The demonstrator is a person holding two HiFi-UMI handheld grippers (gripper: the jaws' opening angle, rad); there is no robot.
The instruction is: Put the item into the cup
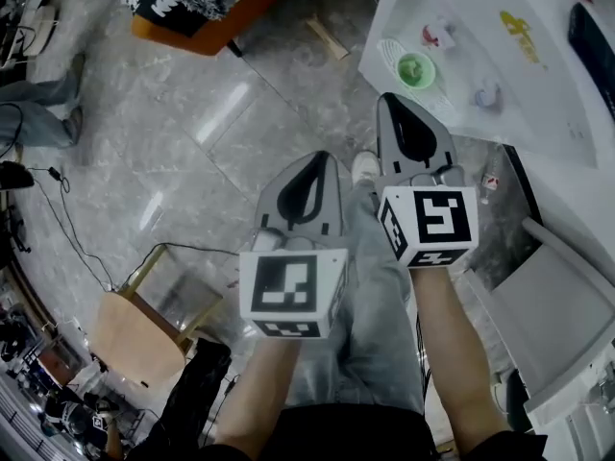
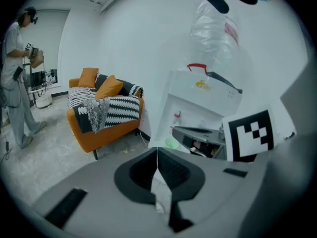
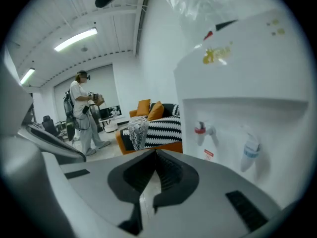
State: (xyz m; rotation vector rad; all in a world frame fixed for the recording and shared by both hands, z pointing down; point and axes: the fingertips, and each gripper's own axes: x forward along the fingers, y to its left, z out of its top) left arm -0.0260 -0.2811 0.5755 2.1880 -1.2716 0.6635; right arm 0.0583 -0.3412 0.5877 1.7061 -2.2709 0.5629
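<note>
The left gripper and right gripper jaws are closed, empty. A green cup sits just beyond the right jaws.

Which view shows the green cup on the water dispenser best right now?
The head view: it looks down into the green cup on the white water dispenser, fully unobstructed. The left gripper view catches only a small, distant green patch of it. The right gripper view does not show it.
</note>
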